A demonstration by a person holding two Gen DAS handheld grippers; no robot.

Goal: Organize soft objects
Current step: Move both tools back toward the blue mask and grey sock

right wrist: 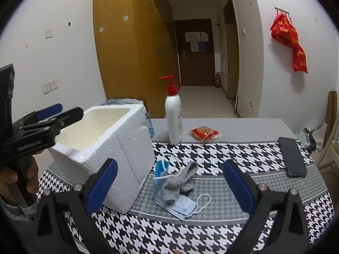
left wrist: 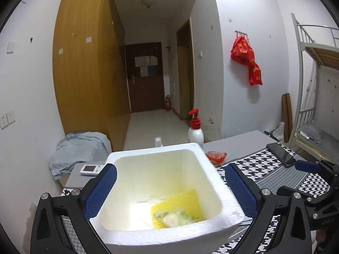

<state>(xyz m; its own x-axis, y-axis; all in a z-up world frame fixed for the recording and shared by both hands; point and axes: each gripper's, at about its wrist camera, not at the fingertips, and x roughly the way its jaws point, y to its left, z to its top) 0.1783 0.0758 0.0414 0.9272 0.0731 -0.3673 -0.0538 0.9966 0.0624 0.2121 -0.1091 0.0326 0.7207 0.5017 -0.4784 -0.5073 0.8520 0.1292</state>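
tablecloth [right wrist: 211, 228] bare near edge — foam box [right wrist: 118, 148] left

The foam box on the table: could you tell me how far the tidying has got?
Done: a yellow sponge cloth and a pale soft item lie in the foam box. In hand: nothing; left gripper and right gripper are open. Left: the grey sock and blue masks.

Foam box [right wrist: 106, 148] open-topped, mouth unobstructed; left gripper [left wrist: 169, 192] wide open, straddling its walls. Right gripper [right wrist: 169, 182] open, clear path ahead to sock [right wrist: 180, 182] and masks [right wrist: 182, 206] on cloth. Pump bottle [right wrist: 174, 116] upright behind; phone [right wrist: 292, 157] flat at right. Box wall blocks leftward sweep.
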